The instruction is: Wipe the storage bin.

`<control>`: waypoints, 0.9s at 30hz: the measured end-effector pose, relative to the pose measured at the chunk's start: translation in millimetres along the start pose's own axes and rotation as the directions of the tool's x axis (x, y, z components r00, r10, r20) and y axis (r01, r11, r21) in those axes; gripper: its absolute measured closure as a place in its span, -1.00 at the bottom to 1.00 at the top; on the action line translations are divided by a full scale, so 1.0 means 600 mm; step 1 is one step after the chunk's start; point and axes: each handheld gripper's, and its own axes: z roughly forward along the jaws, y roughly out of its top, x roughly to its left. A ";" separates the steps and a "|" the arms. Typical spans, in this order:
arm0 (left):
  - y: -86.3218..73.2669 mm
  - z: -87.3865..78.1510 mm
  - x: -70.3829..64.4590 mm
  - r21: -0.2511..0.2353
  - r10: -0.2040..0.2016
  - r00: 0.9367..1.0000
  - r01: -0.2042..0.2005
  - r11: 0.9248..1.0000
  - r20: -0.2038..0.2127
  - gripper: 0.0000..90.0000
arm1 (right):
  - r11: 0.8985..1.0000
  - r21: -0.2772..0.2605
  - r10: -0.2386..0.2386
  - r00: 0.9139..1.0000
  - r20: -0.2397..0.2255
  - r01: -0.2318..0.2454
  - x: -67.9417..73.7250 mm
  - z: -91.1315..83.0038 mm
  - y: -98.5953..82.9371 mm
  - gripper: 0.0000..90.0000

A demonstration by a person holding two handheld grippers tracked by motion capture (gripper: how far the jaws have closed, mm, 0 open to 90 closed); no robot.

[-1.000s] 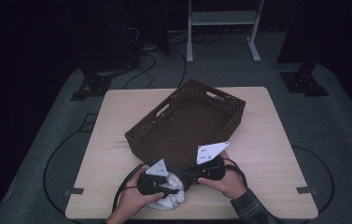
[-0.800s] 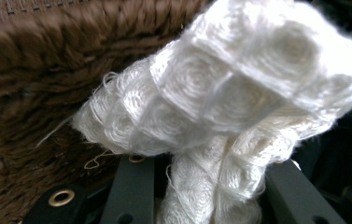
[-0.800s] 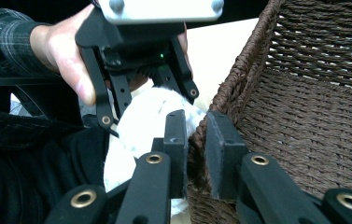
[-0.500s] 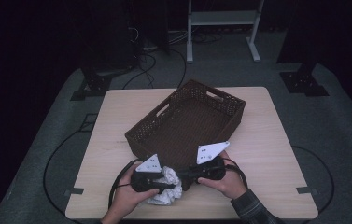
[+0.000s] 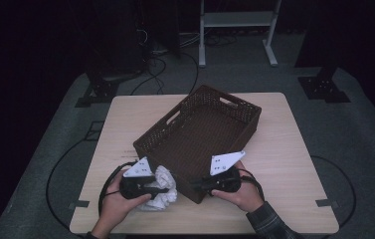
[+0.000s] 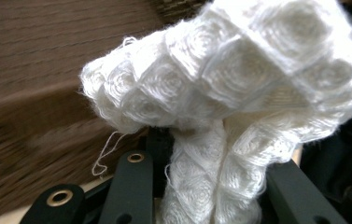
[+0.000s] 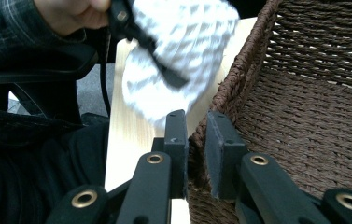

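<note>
The left gripper point(image 6: 201, 186) clamps a white crocheted cloth point(image 6: 239, 93) hiding its jaw tips, while the right gripper point(image 7: 197, 140) pinches the wicker basket's point(image 5: 200, 134) rim.

room dark, light falls mainly on the table point(image 5: 284, 149), a light wood top with rounded corners. grey carpet floor point(image 5: 364, 129) around it, marked with thin black curved lines and small tape pieces near the table's near corners. white metal frame legs point(image 5: 234, 22) stand beyond the far edge. black cables point(image 5: 160, 55) lie on the floor there. two black stand bases point(image 5: 324, 87) flank the far corners.
</note>
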 end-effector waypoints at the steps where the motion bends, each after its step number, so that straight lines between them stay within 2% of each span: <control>1: -0.004 -0.007 0.009 0.005 -0.012 1.000 0.012 1.000 -0.020 0.50 | 1.000 0.001 0.000 1.000 0.001 0.000 -0.001 -0.001 0.000 0.75; 5: -0.019 -0.028 0.037 0.018 -0.048 0.995 0.050 0.999 -0.086 0.50 | 1.000 0.002 0.003 1.000 0.007 -0.003 -0.002 -0.005 -0.002 0.75; 7: -0.029 -0.041 0.054 0.017 -0.079 0.990 0.081 0.997 -0.117 0.50 | 1.000 0.005 0.005 1.000 0.009 -0.005 -0.003 -0.007 -0.002 0.76; 9: -0.036 -0.051 0.065 0.021 -0.092 0.985 0.096 0.995 -0.144 0.50 | 1.000 0.007 0.006 1.000 0.012 -0.007 -0.005 -0.011 -0.003 0.76; 12: -0.048 -0.067 0.083 0.021 -0.121 0.974 0.128 0.992 -0.191 0.49 | 1.000 0.007 0.008 1.000 0.022 -0.008 -0.008 -0.016 -0.006 0.77; 18: -0.072 -0.097 0.115 0.010 -0.174 0.950 0.183 0.983 -0.260 0.49 | 1.000 0.006 0.018 0.999 0.032 -0.018 -0.015 -0.025 -0.010 0.77; 21: -0.084 -0.106 0.131 0.014 -0.201 0.933 0.215 0.977 -0.300 0.49 | 1.000 0.008 0.022 0.999 0.040 -0.022 -0.018 -0.030 -0.011 0.77; 23: -0.095 -0.107 0.145 0.019 -0.228 0.916 0.247 0.969 -0.330 0.49 | 1.000 0.006 0.024 0.999 0.042 -0.025 -0.020 -0.032 -0.012 0.77; 25: -0.106 -0.106 0.160 0.031 -0.244 0.897 0.274 0.961 -0.370 0.49 | 1.000 0.004 0.024 0.999 0.041 -0.024 -0.021 -0.032 -0.013 0.77; 27: -0.115 -0.104 0.175 0.046 -0.257 0.882 0.299 0.953 -0.396 0.49 | 1.000 0.004 0.024 0.999 0.041 -0.024 -0.021 -0.032 -0.013 0.77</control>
